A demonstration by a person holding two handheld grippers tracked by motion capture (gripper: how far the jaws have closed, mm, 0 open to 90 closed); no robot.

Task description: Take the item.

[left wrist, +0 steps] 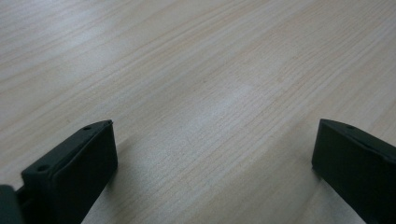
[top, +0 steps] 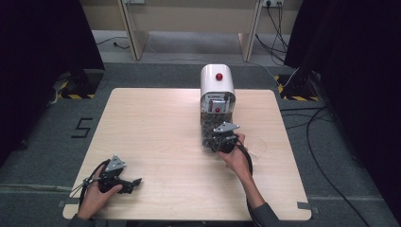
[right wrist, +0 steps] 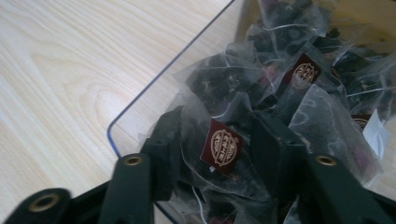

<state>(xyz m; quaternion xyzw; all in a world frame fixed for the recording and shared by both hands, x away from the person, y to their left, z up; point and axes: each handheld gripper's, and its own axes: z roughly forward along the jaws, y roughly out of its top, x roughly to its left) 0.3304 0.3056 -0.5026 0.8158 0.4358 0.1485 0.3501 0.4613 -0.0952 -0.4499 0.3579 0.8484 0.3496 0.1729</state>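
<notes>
A clear open bin point(top: 208, 128) full of mesh tea bags stands in front of a white machine point(top: 217, 84) with a red button. My right gripper point(top: 221, 143) reaches into the bin from the near side. In the right gripper view its jaws point(right wrist: 219, 135) press on both sides of one tea bag point(right wrist: 222, 148) with a dark red label, on top of the pile by the bin's clear rim point(right wrist: 156, 86). My left gripper point(top: 134, 182) rests low on the table's near left corner, pointing right. Its jaws point(left wrist: 215, 135) stand wide apart over bare wood.
The light wooden table point(top: 151, 123) has free room to the left and in front of the bin. A faint round outline point(top: 257, 144) lies on the table just right of the right hand. Cables trail across the floor at the right.
</notes>
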